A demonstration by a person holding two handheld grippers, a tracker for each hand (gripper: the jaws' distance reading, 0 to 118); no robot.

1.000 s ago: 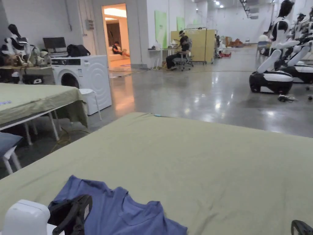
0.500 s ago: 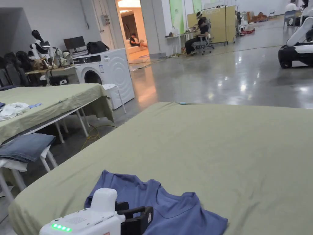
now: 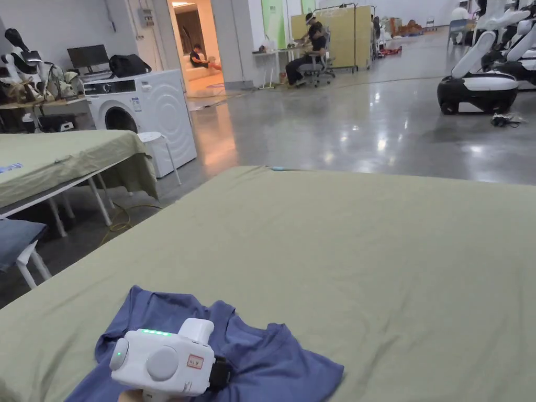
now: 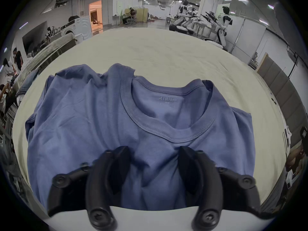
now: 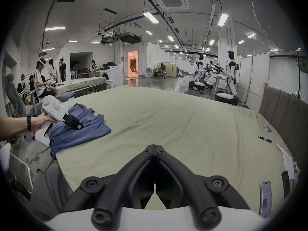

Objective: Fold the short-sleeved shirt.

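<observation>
Left gripper view first: our left tool [image 4: 154, 158] stands with its jaws spread wide, released, over the chest of the blue short-sleeved shirt [image 4: 93, 123], just below the collar [image 4: 166, 116]. We cannot tell whether the tips touch the cloth. The shirt lies rumpled, front up and collar away from us, at the near left edge of the green-covered desk [image 4: 175, 54], its near part hanging over the edge. In the right gripper view our right tool [image 5: 155, 147] is clenched on nothing, held above bare desk, well apart from the shirt. Farther right lie a pen [image 5: 265, 139] and a phone [image 5: 265, 198]. We judge the folding has hardly begun: no neat fold shows, and the shirt needs spreading flat first.
</observation>
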